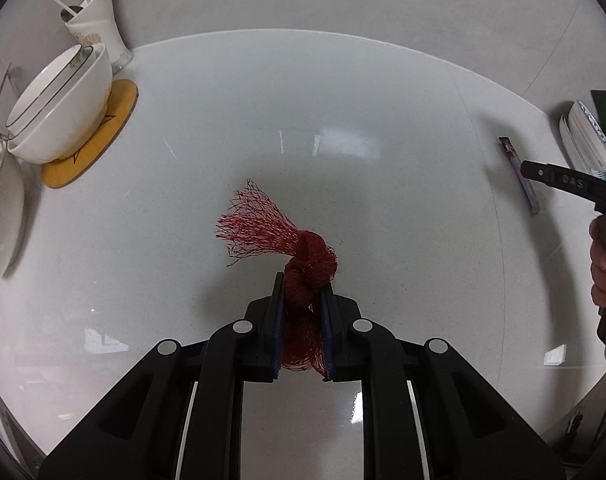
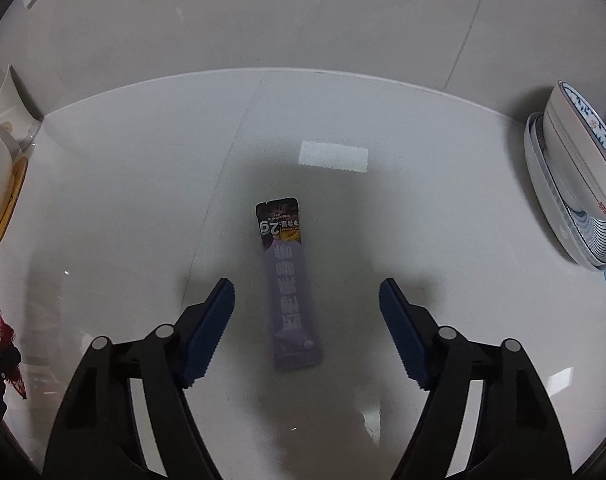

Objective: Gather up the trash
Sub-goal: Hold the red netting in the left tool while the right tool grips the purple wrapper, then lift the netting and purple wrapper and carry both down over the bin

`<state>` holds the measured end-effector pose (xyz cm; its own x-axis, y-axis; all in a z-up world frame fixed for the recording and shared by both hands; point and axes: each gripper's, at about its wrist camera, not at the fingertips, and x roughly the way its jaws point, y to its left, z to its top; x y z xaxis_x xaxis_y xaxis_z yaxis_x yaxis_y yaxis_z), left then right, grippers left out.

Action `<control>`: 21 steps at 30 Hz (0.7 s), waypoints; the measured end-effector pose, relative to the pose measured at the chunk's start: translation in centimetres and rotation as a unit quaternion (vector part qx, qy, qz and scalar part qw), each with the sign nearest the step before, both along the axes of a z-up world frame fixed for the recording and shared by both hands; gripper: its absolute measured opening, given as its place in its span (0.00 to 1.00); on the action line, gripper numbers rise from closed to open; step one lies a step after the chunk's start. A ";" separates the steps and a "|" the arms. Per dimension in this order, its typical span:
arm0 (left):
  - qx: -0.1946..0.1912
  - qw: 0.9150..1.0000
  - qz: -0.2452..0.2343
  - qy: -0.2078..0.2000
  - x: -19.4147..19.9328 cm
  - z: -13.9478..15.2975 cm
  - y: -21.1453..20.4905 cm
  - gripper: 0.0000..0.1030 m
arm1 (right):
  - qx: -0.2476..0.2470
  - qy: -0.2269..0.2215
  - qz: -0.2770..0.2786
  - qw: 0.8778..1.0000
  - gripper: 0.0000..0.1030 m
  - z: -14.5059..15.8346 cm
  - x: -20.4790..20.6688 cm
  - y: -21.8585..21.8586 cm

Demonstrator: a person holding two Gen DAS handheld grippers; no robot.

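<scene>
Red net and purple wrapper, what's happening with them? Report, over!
Left gripper shut on the red net. Right gripper open, straddling the purple wrapper, which lies flat on the table. Nothing in the way.

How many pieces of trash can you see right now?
2. A red mesh net clamped in the left gripper; a purple snack wrapper lying on the countertop between the open right gripper fingers.
</scene>
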<state>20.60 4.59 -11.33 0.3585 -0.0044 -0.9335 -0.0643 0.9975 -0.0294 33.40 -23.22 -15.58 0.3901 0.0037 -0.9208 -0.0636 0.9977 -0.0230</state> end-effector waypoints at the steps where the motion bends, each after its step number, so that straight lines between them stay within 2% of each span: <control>1: 0.000 1.000 0.000 0.000 0.0 0.0 0.0 0.14 | 0.002 0.006 -0.003 1.000 0.55 -0.3 0.3 0.0; 2: -0.001 1.000 0.000 0.001 -0.1 0.0 0.0 0.14 | 0.002 0.013 -0.007 1.000 0.52 -0.6 0.6 0.0; 4: -0.006 1.000 0.002 0.002 0.1 -0.1 0.3 0.14 | -0.002 0.020 -0.013 1.000 0.39 -1.1 0.9 0.0; 5: -0.006 1.000 0.002 0.002 0.1 -0.1 0.3 0.14 | -0.003 0.021 -0.013 1.000 0.37 -1.2 0.9 0.0; 7: -0.007 1.000 0.002 0.003 0.2 -0.2 0.3 0.14 | -0.003 0.020 -0.010 1.000 0.17 -1.1 0.8 0.2; 14: -0.011 1.000 -0.001 -0.002 0.1 0.2 -0.3 0.14 | -0.004 0.011 -0.003 1.000 0.13 0.0 -0.8 0.6; 21: -0.014 1.000 -0.004 -0.007 -0.5 0.6 -1.6 0.14 | 0.006 -0.021 0.011 1.000 0.13 2.7 -5.3 0.6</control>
